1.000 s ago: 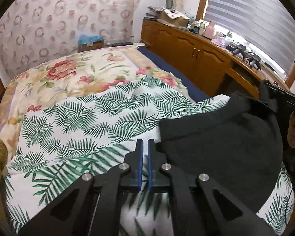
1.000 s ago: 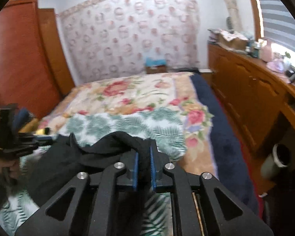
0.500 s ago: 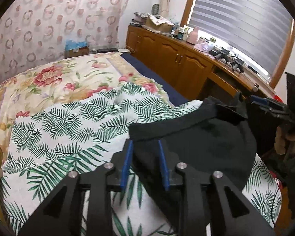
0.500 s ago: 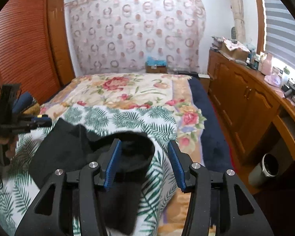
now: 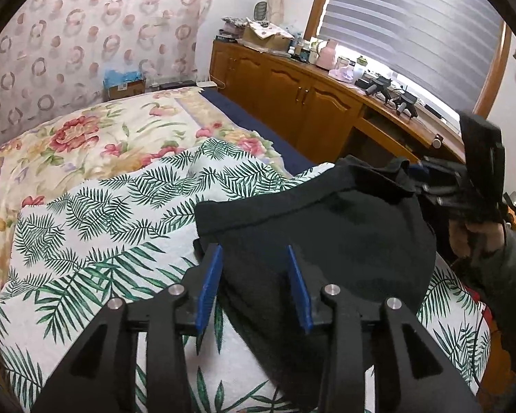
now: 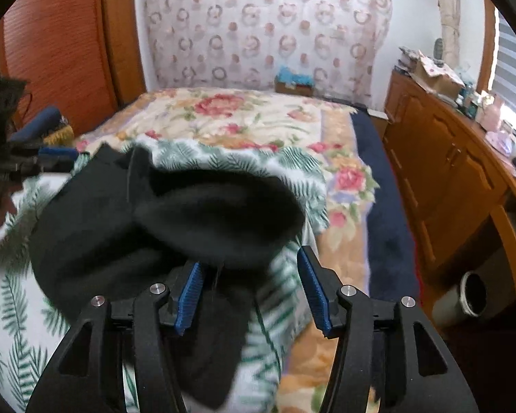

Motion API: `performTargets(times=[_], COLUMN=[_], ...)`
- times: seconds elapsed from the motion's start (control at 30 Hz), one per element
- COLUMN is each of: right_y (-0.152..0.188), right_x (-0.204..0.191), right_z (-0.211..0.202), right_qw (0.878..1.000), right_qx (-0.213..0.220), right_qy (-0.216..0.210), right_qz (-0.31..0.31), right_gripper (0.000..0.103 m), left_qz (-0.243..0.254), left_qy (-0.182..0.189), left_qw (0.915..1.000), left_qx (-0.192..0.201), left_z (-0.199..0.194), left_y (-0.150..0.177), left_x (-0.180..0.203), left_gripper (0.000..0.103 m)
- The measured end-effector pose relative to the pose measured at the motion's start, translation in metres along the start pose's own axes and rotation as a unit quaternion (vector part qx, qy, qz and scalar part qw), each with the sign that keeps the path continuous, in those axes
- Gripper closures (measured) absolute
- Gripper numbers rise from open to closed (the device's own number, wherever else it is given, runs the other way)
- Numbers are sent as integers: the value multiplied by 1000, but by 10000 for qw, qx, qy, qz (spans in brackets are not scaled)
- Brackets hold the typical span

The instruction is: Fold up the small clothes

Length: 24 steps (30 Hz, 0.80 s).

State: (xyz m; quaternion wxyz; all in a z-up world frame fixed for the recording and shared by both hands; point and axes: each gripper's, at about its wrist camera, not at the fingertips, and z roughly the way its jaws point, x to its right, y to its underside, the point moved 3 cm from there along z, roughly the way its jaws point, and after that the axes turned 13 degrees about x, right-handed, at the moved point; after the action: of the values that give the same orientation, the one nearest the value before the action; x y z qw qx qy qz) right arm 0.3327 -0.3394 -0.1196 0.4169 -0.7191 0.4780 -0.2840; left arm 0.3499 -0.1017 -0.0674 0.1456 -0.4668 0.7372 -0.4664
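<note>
Black knit garment (image 5: pixel 326 241) released: left gripper (image 5: pixel 254 285) and right gripper (image 6: pixel 251 292) jaws just opened, pads clear. Bulged fold at 12 o'clock could spring back on palm-leaf-print sheet (image 5: pixel 96 227).

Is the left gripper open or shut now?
Open: left gripper pads stand apart, having just opened; black garment lies between, unpressed.

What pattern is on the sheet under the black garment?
Green palm fronds on white, on the sheet beneath the black garment; clearest in the left wrist view.

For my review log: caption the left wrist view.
Left gripper, jaws just opened, over black garment on fern-print sheet.
</note>
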Motion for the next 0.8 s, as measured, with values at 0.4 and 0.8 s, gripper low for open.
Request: performTargets(times=[0.4, 0.8], right_y=[-36, -31], right_x=[5, 40], right_z=[13, 30], right_qw=[9933, 9934], right_qx=[604, -178], right_qy=[-954, 831], right_qz=[243, 769], right_gripper=[102, 66], left_qz=[-75, -65], left_qy=[-60, -228], left_qw=[9999, 9996], left_qx=[-50, -126], left_z=[1, 8], left_y=[5, 6], left_x=[-5, -10], left_gripper=[66, 62])
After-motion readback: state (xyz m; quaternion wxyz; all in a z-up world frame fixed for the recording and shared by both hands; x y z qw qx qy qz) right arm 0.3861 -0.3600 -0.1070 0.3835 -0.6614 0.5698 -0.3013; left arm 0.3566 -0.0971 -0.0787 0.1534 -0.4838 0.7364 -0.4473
